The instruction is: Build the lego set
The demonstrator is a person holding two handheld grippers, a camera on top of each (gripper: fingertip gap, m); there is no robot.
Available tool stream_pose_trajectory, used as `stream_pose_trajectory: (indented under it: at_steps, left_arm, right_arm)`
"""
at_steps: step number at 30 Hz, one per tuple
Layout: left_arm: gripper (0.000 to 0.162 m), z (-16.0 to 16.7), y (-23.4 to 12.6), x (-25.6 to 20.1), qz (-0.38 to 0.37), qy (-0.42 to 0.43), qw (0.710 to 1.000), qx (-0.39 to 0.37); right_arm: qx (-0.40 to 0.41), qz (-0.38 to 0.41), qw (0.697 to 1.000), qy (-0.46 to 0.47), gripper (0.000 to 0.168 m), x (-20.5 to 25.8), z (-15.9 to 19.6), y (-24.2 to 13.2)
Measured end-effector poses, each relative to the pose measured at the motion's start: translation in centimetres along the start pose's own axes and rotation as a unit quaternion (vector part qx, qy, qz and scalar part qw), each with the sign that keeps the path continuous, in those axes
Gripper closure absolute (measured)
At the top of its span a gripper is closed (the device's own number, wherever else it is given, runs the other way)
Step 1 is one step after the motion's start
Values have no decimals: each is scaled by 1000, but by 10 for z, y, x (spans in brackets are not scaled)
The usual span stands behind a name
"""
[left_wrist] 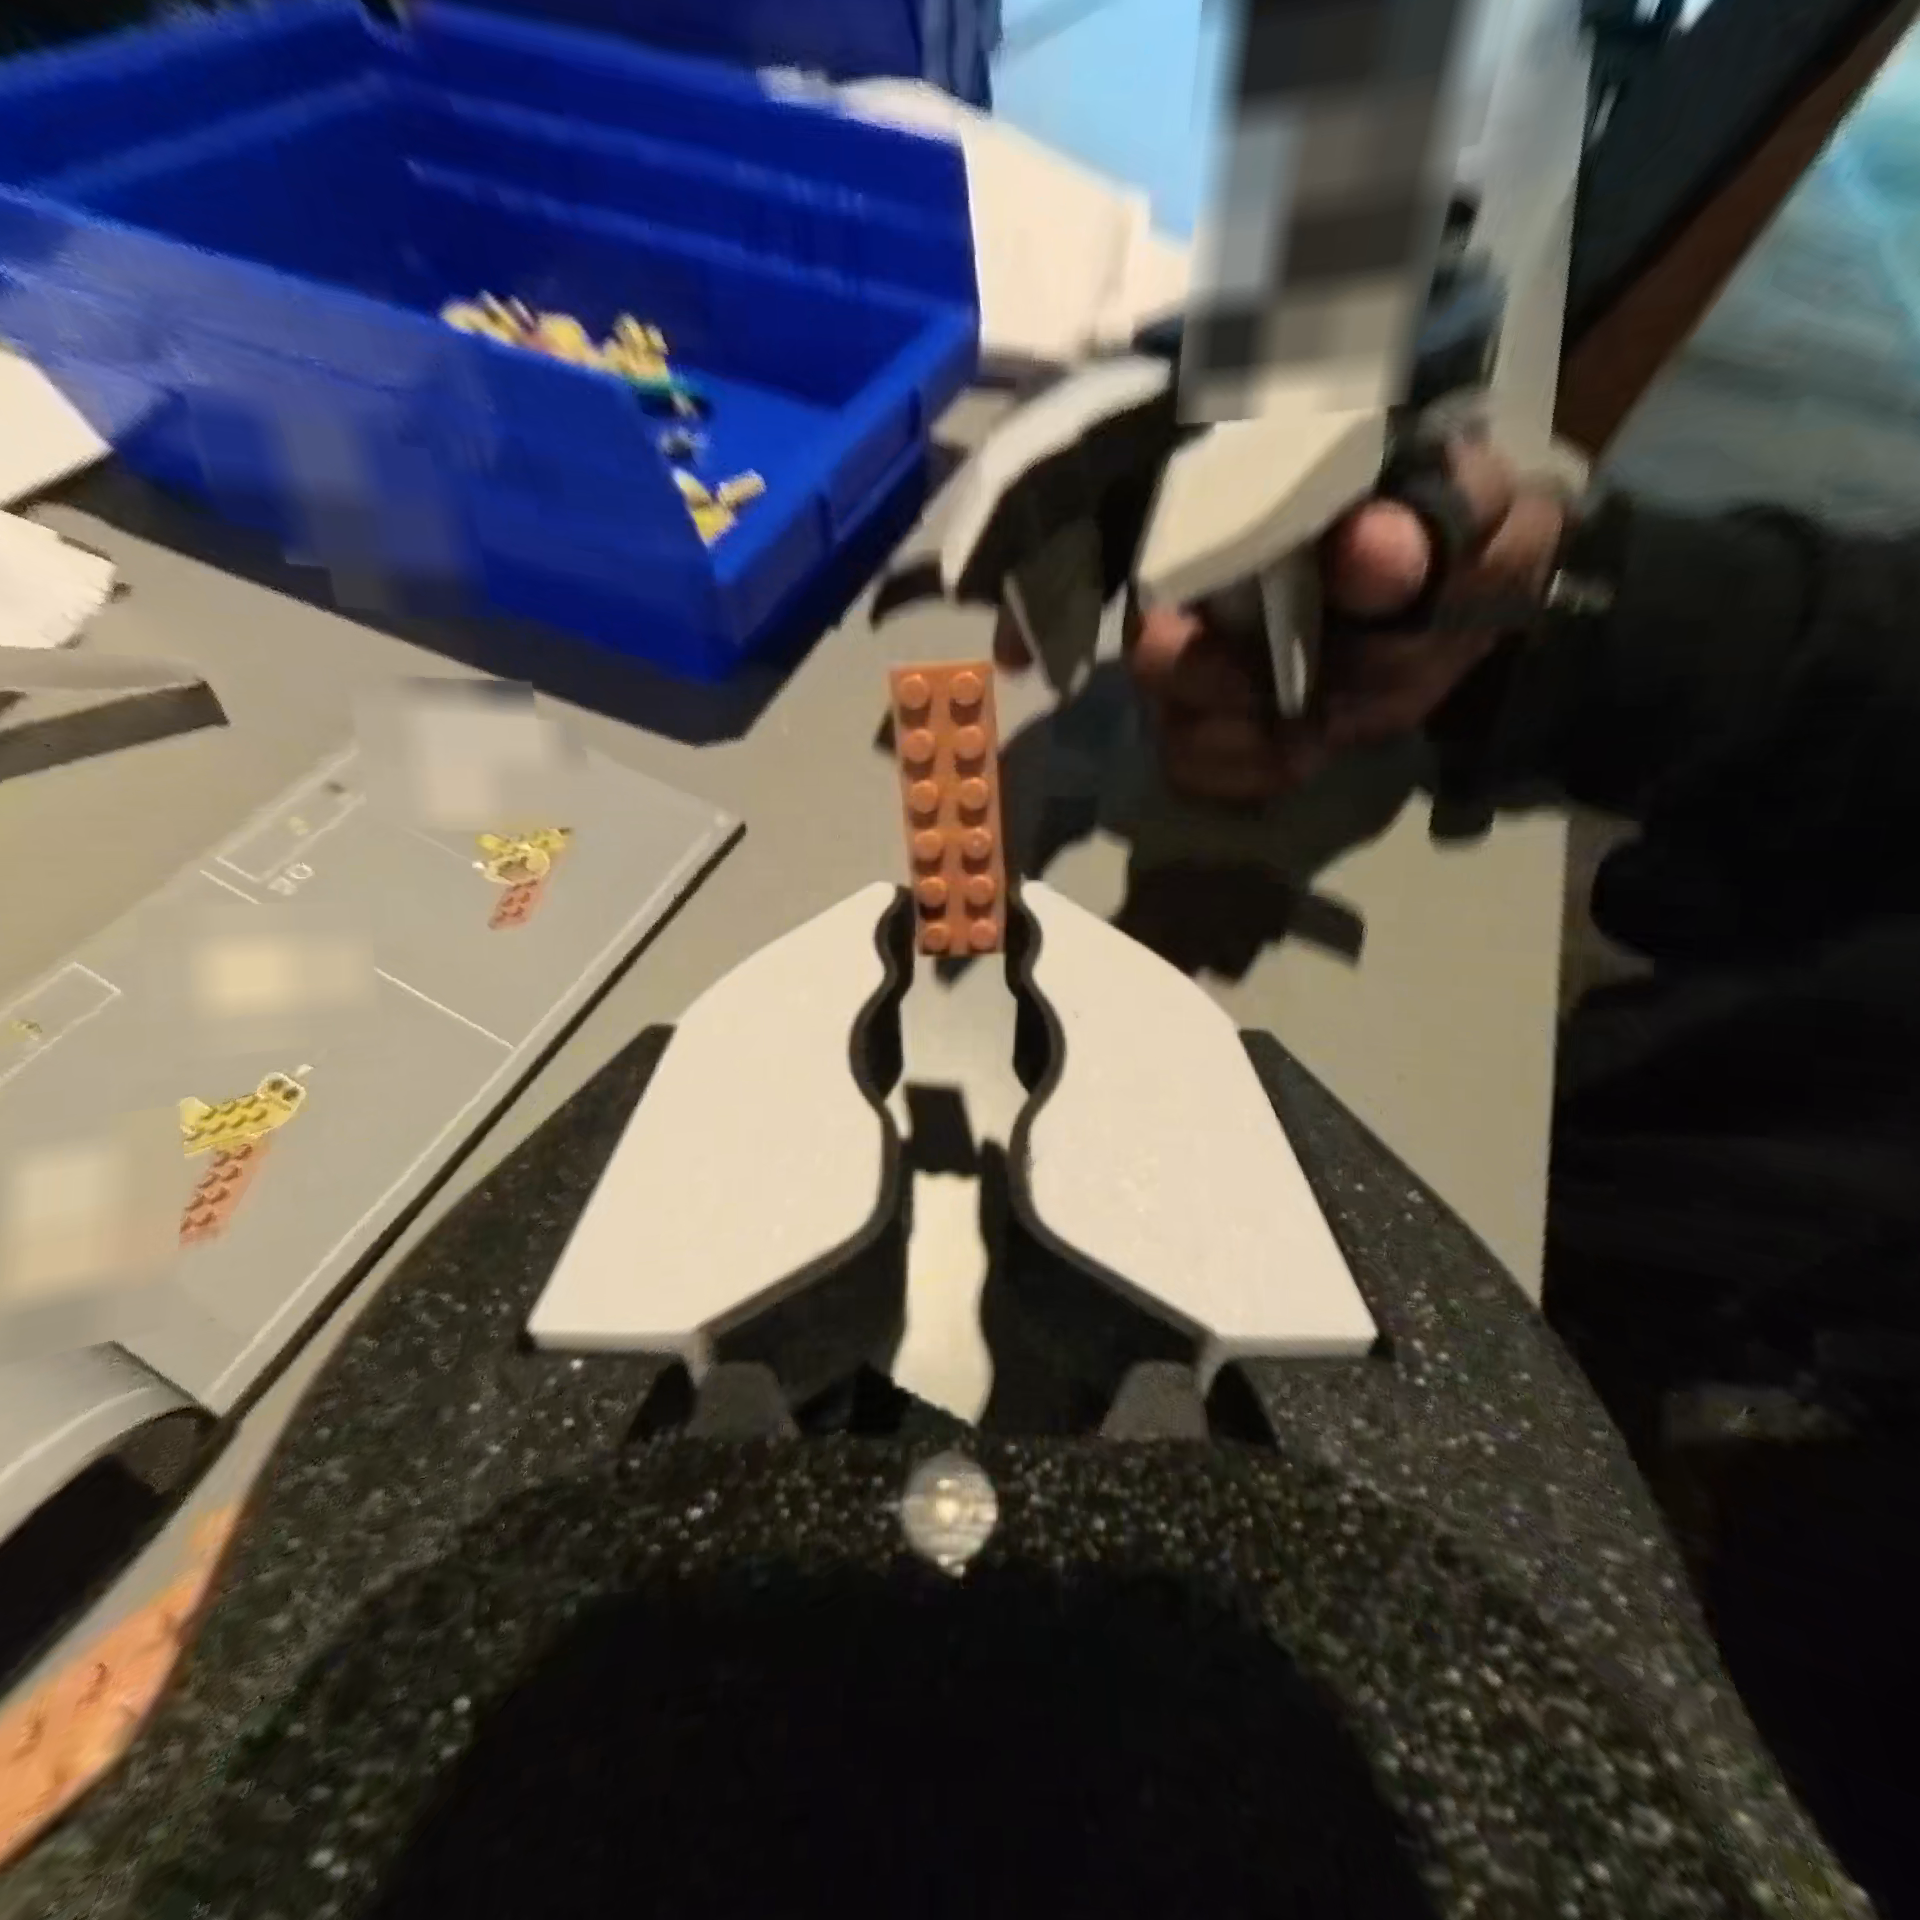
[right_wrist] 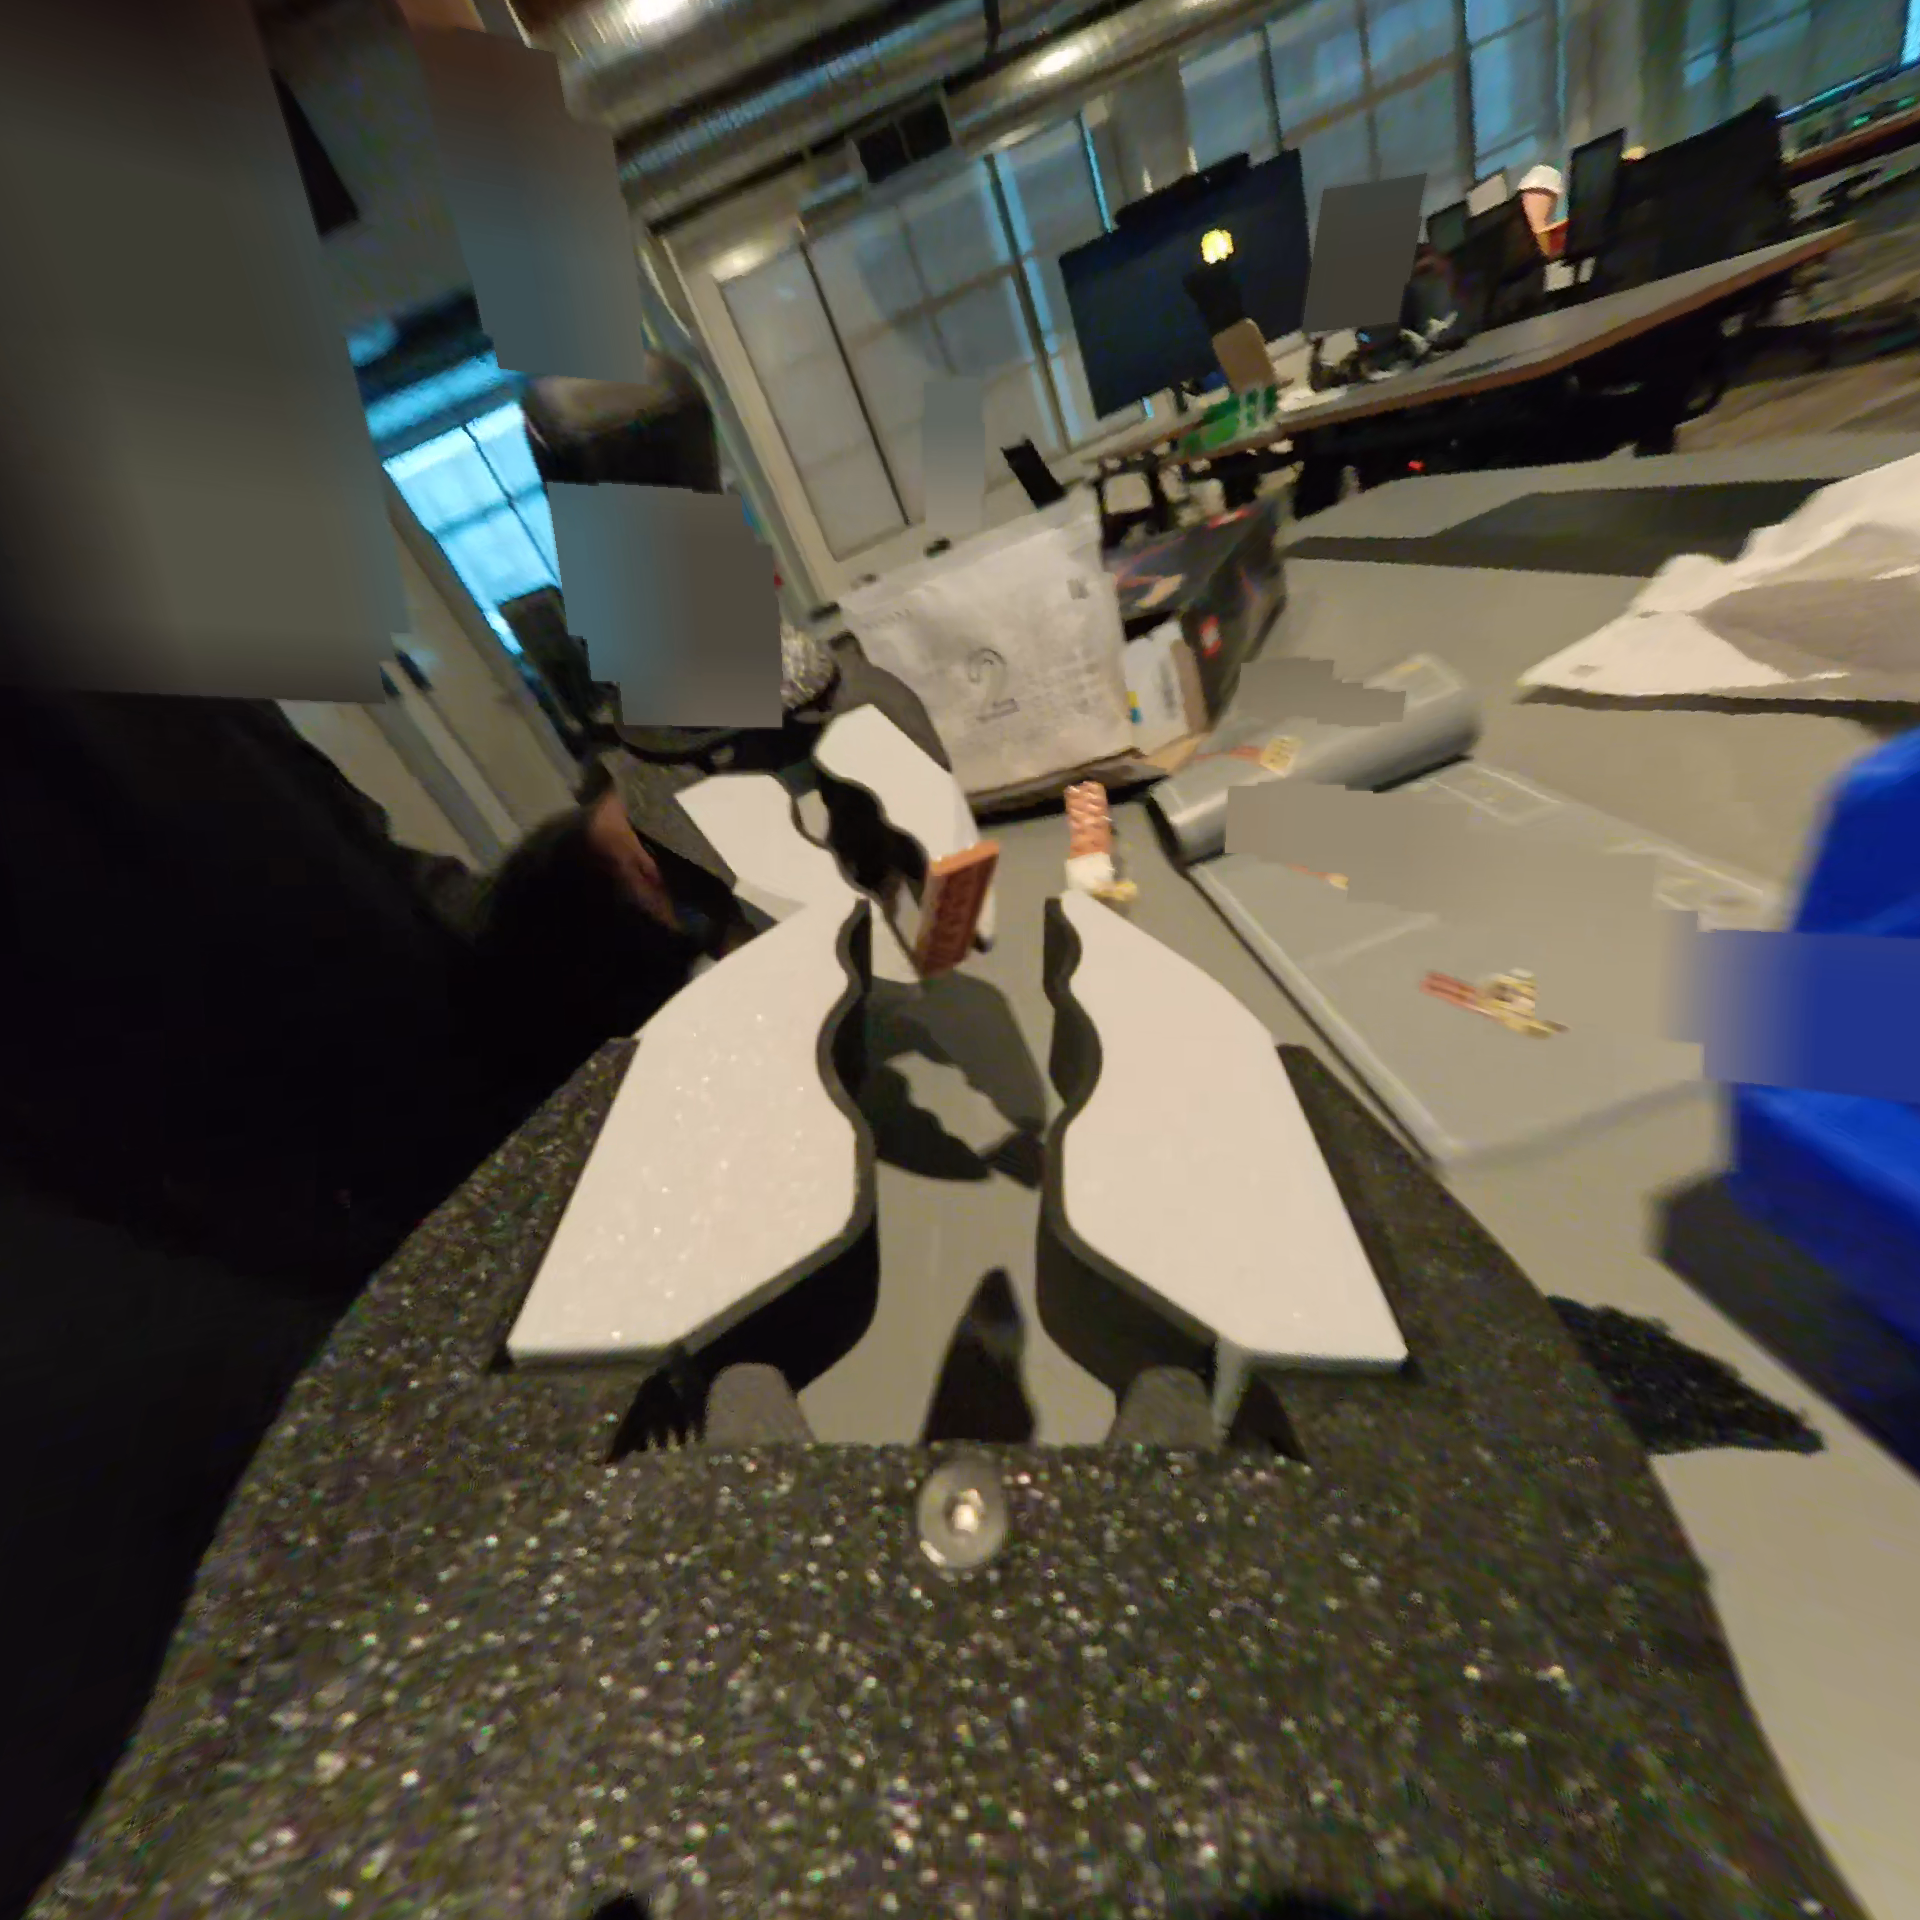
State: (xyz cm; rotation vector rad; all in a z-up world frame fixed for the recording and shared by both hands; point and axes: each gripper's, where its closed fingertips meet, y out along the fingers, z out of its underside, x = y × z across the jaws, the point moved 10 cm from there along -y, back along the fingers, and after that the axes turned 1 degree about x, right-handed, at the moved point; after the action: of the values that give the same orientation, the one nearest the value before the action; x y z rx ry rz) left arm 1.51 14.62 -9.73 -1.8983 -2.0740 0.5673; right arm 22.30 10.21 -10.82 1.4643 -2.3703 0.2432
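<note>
My left gripper (left_wrist: 956, 920) is shut on the near end of a long orange-brown studded plate (left_wrist: 948, 800), which sticks out forward above the grey table. My right gripper (right_wrist: 961, 925) is open and empty. It points at the left gripper (right_wrist: 894, 821), and the plate (right_wrist: 954, 906) hangs just beyond its fingertips, roughly in line with the gap. In the left wrist view the right gripper (left_wrist: 1143, 613), held by a hand, hovers just right of and beyond the plate's far end. A small build of brown and pale pieces (right_wrist: 1091, 842) stands on the table farther back.
A blue bin (left_wrist: 499, 395) with yellow pieces sits at the back left; it also shows in the right wrist view (right_wrist: 1849, 987). An open instruction booklet (left_wrist: 343, 1018) lies left of the grippers. A white numbered bag (right_wrist: 987, 644) and a box stand farther back.
</note>
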Motion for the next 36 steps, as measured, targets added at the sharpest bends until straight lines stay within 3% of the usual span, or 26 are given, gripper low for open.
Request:
stream_pose_trajectory:
  at_steps: [6, 12, 27, 36]
  left_arm:
    - [146, -8, 34, -2, 52, 100, 978, 175]
    - [146, -10, 61, 3, 77, 172, 945, 268]
    - [145, 3, 68, 11, 115, 215, 918, 313]
    - [145, 5, 69, 8, 117, 221, 917, 311]
  right_arm:
    - [64, 58, 993, -77, 138, -19, -7, -48]
    - [56, 71, 993, -82, 142, -18, -5, -54]
    - [57, 102, 990, -75, 142, -21, -1, -56]
    - [55, 104, 990, -76, 142, -21, 0, -57]
